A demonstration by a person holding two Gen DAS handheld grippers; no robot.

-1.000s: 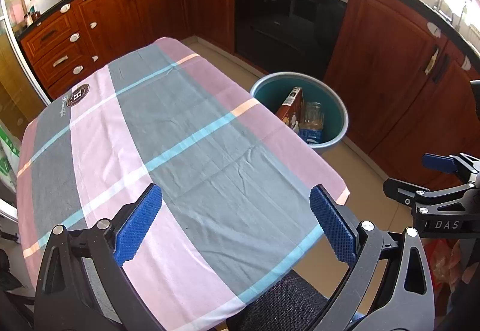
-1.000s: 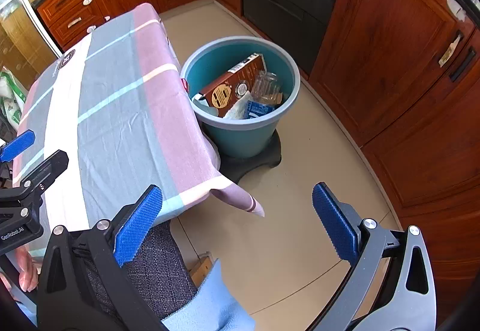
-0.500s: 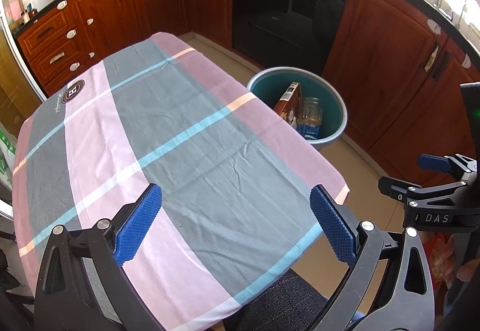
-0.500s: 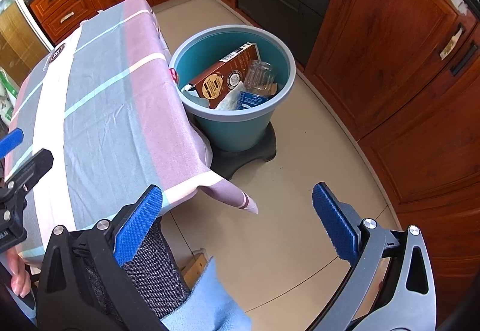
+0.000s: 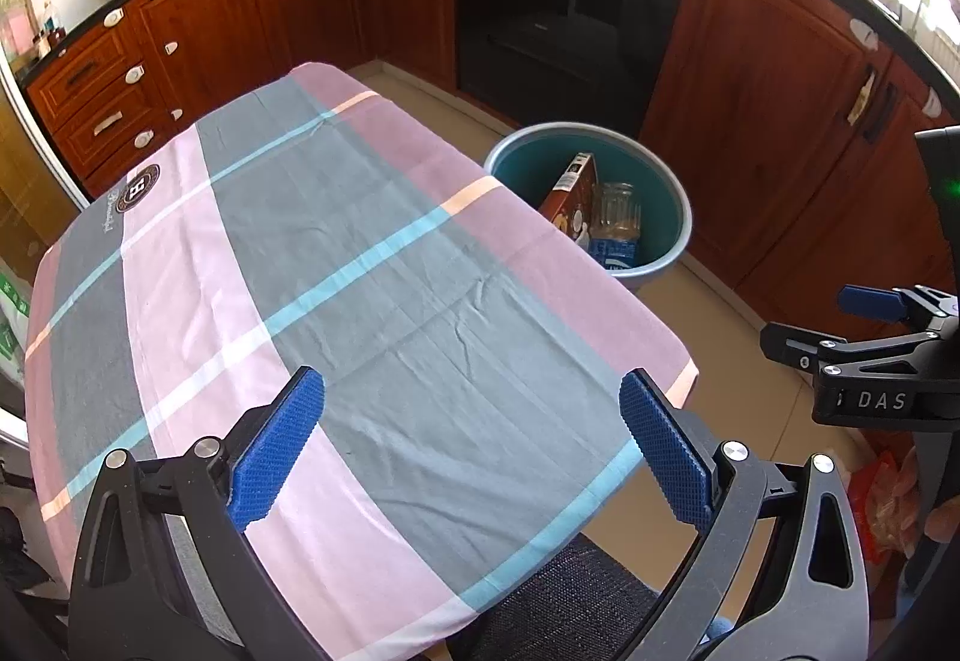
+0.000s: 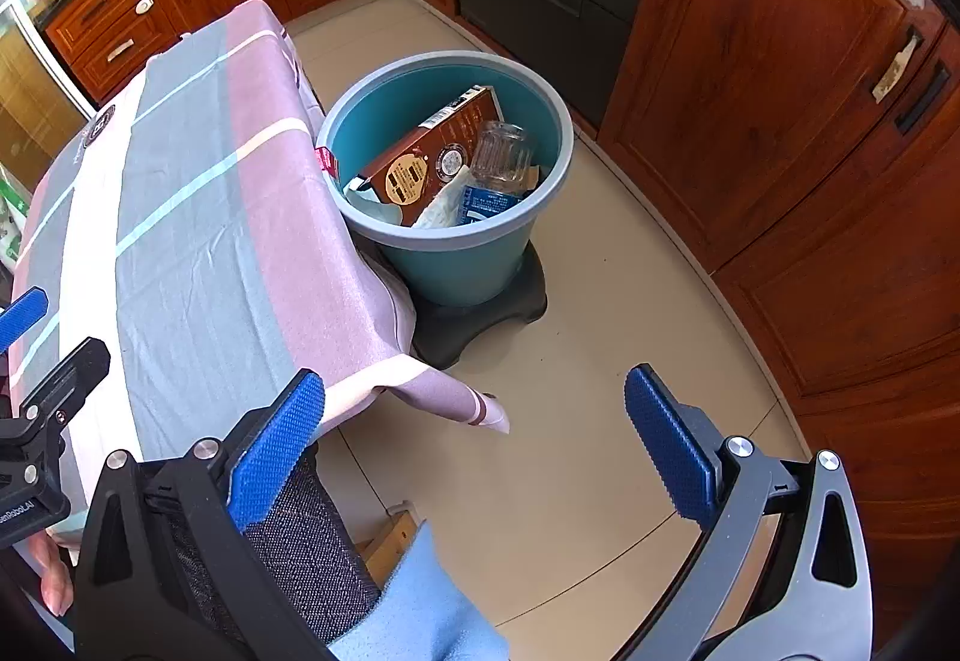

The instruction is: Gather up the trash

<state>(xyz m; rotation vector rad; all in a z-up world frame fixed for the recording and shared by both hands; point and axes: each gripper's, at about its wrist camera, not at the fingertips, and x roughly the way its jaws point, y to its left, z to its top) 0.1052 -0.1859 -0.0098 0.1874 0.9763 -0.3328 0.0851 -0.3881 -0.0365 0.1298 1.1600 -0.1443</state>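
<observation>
Both grippers have drawn back slightly; left gripper point(image 5: 471, 442) and right gripper point(image 6: 474, 442) gape wide, empty. Brown carton point(image 6: 429, 151) and glass jar point(image 6: 501, 154) lie in the round teal plastic bin point(image 6: 462, 253) beside the table point(image 5: 336, 265).

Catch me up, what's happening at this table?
A person holds a claw in each hand at a cloth-covered table. Both the left claw and the right claw are open and hold nothing. No trash shows on the tablecloth. The teal bin on the floor beside the table already contains a brown carton, a clear glass jar and a blue-labelled package. Judging by that, the collecting looks finished or close to it.
</observation>
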